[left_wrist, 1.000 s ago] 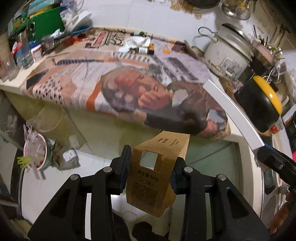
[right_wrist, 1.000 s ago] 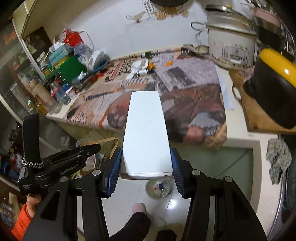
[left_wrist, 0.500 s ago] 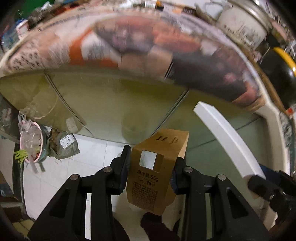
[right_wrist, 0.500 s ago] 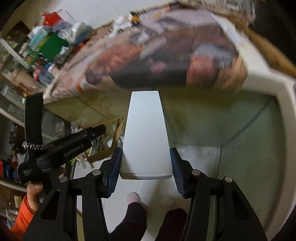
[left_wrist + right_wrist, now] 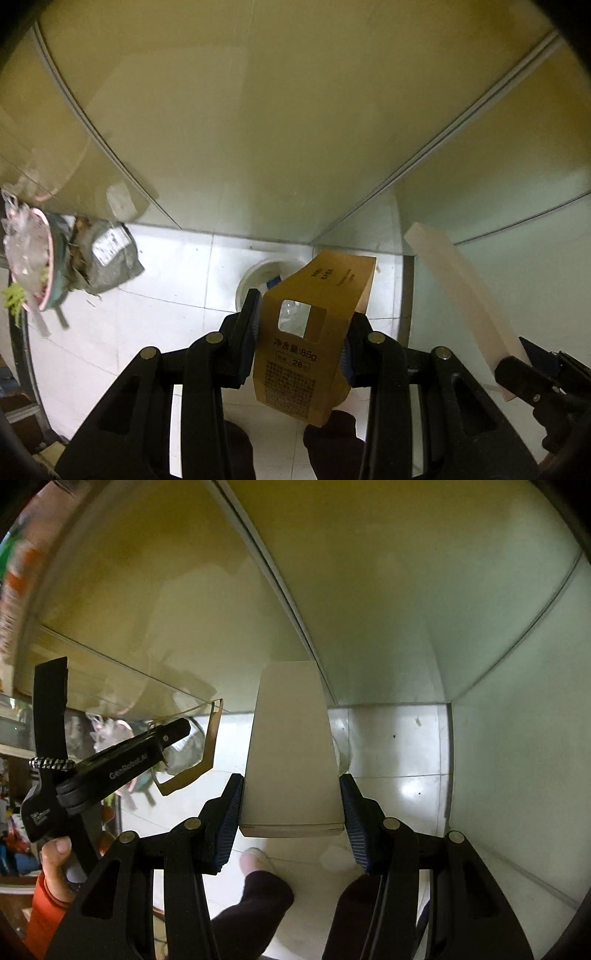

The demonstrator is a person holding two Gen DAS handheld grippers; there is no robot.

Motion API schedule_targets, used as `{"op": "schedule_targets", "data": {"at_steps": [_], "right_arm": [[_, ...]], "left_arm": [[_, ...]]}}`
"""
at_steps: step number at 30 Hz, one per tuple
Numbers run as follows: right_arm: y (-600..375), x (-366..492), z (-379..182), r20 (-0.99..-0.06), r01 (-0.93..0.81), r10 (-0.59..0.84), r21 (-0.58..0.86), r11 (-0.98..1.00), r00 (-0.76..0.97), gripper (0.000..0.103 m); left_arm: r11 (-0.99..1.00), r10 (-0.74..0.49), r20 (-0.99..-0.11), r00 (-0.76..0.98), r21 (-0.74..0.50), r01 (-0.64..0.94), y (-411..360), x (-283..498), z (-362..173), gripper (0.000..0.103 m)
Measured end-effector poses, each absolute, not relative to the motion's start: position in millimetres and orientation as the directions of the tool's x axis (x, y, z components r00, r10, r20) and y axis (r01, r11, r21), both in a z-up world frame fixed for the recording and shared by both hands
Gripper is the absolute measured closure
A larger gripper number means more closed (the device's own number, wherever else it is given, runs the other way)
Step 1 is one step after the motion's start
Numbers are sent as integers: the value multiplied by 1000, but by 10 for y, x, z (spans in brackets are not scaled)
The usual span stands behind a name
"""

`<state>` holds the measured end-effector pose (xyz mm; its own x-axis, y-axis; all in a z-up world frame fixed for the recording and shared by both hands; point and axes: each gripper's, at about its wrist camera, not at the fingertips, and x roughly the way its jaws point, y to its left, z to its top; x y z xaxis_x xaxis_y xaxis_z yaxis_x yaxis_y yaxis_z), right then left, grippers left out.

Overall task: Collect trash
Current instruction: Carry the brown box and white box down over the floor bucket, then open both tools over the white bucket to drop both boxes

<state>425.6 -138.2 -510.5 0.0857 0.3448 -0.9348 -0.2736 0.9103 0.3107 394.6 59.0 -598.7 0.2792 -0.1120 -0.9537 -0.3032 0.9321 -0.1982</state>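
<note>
Low over the white tiled floor [image 5: 155, 332], two pieces of trash are held.
Leftmost, a pink-rimmed bin [image 5: 35, 266] is seen; the left gripper [image 5: 301, 332] is pinched on a brown paper carton with a cut-out window [image 5: 314, 328], above a round white pail [image 5: 258, 277]; the right gripper [image 5: 291, 808] is pinched on a long white cardboard box [image 5: 290, 753].

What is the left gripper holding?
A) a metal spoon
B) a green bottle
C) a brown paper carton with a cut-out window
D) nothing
C: the left gripper is shut on a brown paper carton with a cut-out window, its pads pressing both sides.
</note>
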Motion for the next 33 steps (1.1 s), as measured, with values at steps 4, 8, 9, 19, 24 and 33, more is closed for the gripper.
{"op": "schedule_targets", "data": {"at_steps": [4,8,9,19,24,33], "right_arm": [[-1324,4276,-5584,-941,-275,335,310,910,46,55],[-1283,4296,-6061,-946,-289,324,308,907,8,55],[-1248,4307,-6145,-947,-291,322,308,906,-1,55],[-919,4344,-6740,-948,-321,313,315,893,-58,55],[-778,4337,-6829,-943,-346,322,328,879,-77,54],[-570,4305,-6723,-951,-384,302,305,872,-68,54]], "left_arm": [[927,-133,-959,249,-209,-311,597,3990,-6552,66],[923,-150,-964,222,-216,-317,584,4065,-7088,66],[924,-151,-965,215,-215,-317,574,4086,-7179,66],[916,-187,-970,156,-230,-330,642,4071,-7815,65],[927,-169,-972,163,-213,-309,758,3968,-7874,46],[933,-123,-972,198,-181,-310,913,3830,-7523,45]]}}
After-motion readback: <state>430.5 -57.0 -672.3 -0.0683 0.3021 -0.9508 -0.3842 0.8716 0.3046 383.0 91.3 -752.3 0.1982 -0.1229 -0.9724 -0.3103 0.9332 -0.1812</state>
